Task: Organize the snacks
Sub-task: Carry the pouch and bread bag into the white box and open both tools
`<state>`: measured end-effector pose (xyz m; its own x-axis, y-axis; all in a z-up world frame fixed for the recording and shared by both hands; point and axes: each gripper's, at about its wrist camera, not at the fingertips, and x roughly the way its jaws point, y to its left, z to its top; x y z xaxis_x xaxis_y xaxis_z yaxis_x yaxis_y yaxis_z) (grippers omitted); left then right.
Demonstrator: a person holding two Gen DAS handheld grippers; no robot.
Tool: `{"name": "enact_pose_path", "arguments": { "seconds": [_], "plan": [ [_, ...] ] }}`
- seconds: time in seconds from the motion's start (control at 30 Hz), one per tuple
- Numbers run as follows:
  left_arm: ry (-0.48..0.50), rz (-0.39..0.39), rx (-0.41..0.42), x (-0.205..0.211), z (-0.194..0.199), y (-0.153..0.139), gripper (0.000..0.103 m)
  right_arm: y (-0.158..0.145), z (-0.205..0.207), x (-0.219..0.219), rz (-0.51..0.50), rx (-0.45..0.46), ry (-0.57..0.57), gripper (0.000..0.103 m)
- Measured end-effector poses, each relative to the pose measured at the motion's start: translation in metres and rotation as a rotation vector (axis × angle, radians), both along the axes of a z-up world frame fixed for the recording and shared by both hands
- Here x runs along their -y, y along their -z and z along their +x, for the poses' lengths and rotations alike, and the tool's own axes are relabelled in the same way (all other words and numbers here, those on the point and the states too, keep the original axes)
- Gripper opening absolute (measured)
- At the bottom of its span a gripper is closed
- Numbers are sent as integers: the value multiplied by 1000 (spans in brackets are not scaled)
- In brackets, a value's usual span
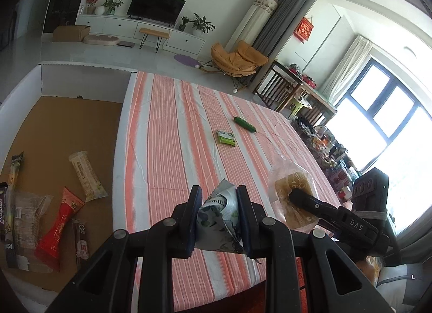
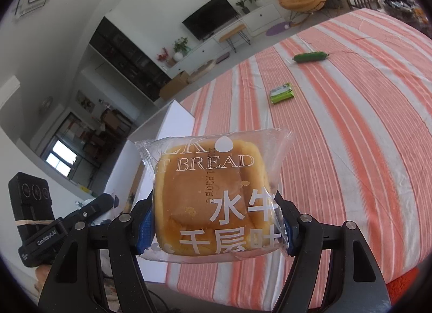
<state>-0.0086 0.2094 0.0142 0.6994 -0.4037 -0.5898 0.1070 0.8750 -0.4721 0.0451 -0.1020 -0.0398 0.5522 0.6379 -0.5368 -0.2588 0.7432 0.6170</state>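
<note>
My left gripper (image 1: pixel 219 214) is shut on a small white and green snack packet (image 1: pixel 222 211), held above the near part of the striped tablecloth (image 1: pixel 172 135). My right gripper (image 2: pixel 216 225) is shut on a clear-wrapped square of bread (image 2: pixel 210 194), its blue pads pressing both sides; the same bread (image 1: pixel 293 191) shows at the right in the left wrist view. Farther out on the cloth lie a green flat packet (image 1: pixel 225 137) (image 2: pixel 282 93) and a dark green sausage-shaped snack (image 1: pixel 244 124) (image 2: pixel 310 57).
A white-walled cardboard box (image 1: pixel 54 129) stands left of the table and holds several snack packets: a cream one (image 1: pixel 86 175), a red one (image 1: pixel 58 225), dark ones at its near left. Cluttered items line the table's right side (image 1: pixel 324 145). A window glares at the right.
</note>
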Motion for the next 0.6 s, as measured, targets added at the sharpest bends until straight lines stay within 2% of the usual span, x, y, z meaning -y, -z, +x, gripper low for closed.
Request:
{"name": "enact_pose_path", "arguments": {
  "seconds": [0.17,0.33,0.4,0.47,0.5,0.53,0.57,0.6],
  "plan": [
    [-169,14,53,-76,-20,-17,25,-31,7,-45,37,28,-101,74],
    [-331,30,37,-142,-37,-4,26,-66,13,-128,62,56,-286,74],
    [-396,68,25,-161,-44,5,26,-73,14,-167,63,68,-354,75],
    [-473,142,-18,-180,-47,18,27,-71,17,-210,44,81,-420,78],
    [-510,185,-54,-186,-48,24,36,-64,20,-232,10,58,-452,82],
    [-549,214,-90,-192,-49,33,56,-55,26,-252,-42,14,-479,87],
    [-581,223,-114,-197,-52,40,68,-47,30,-266,-78,-17,-492,87],
    [-603,218,-118,-201,-56,45,82,-42,31,-271,-68,-19,-495,87]
  ]
}}
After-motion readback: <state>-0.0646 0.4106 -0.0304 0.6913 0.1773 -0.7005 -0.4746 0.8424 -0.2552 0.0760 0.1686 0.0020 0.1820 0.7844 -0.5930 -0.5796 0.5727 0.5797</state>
